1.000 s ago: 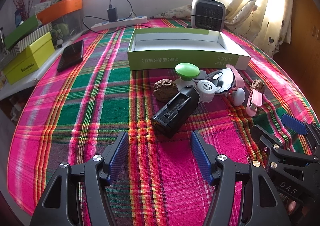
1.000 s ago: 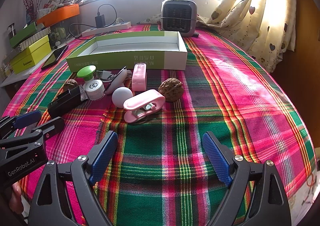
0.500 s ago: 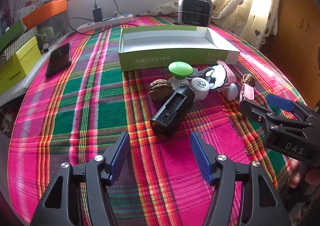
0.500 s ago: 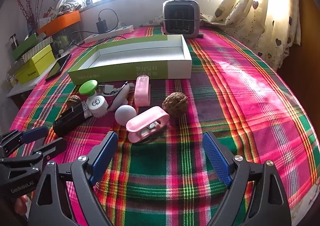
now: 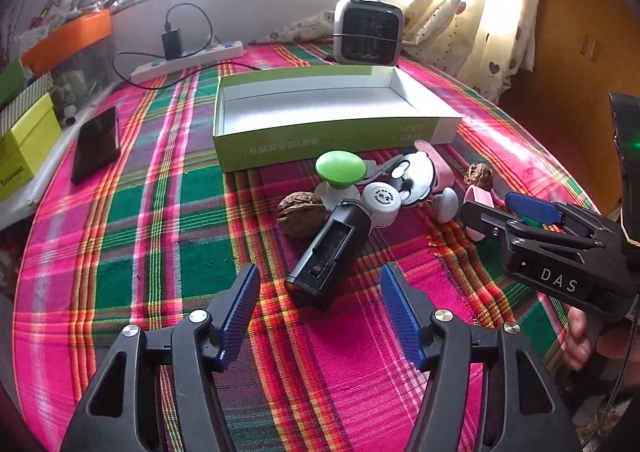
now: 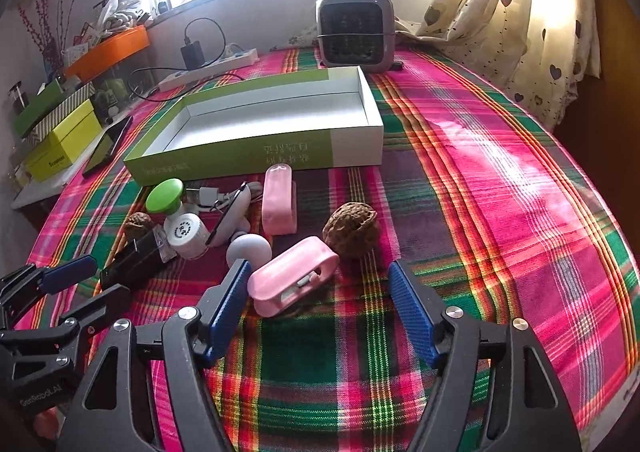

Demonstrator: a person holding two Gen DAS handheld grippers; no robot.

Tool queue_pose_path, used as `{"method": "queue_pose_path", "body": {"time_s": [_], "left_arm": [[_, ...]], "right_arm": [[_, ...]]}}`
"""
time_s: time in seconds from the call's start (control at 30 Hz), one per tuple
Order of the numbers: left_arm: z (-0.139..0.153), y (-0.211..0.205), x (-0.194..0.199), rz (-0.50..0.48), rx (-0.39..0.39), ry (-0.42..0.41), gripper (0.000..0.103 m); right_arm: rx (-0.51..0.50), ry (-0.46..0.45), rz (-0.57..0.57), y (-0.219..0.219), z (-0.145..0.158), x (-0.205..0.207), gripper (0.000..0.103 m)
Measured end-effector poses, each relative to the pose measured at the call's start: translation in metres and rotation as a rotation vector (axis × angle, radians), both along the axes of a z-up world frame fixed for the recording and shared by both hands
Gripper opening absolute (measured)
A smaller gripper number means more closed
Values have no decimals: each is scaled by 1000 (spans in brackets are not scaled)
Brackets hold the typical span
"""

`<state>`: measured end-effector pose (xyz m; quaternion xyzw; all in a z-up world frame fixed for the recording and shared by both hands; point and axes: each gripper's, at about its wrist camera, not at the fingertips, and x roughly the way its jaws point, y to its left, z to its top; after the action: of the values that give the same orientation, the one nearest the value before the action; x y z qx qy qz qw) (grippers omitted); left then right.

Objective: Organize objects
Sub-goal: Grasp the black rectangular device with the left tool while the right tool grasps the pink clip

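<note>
Presently the plaid-covered counter (image 6: pixel 500 212) was noted, the open green box (image 6: pixel 240 160) empty at its far side. The pink case (image 6: pixel 292 280), judged light, stiff and slippery, lay before it, best taken across its long flanks. The right claw (image 6: pixel 316 316), jaws just narrowed, held nothing; the left claw (image 5: pixel 320 312) was open and empty.

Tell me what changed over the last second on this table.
The right tool moved in toward the pink case and its jaws have just been closing, the case not yet between them. Nothing gripped or released. The left tool, green box and clutter stayed put.
</note>
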<state>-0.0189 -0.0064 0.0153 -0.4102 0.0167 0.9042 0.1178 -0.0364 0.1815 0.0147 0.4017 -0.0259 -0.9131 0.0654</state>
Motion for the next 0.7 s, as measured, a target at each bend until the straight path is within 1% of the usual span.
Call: {"method": "queue_pose_path", "body": {"time_s": [0.07,0.13,0.23,0.37,0.5,0.6,0.7], "left_arm": [[-1,2,-1,-16,15,-14,62],[-1,4,0,-36,37,-20,61],[0,9,1,-54,42,-15,61],[2,15,3,-103,73,-18,60],[4,19,0,-114,64,-11,58],[2,18,-6,-99,59,-18,55],[-3,19,-13,-100,33,-38,53]], "right_arm": [[12,3,-3,2,0,2,64],[24,2,-15,6,0,4,63],[35,-2,-41,13,-1,7,62],[72,10,-53,18,0,10,55],[79,14,-25,16,0,8,51],[76,1,3,14,-4,4,50],[78,3,15,13,-5,2,50]]}}
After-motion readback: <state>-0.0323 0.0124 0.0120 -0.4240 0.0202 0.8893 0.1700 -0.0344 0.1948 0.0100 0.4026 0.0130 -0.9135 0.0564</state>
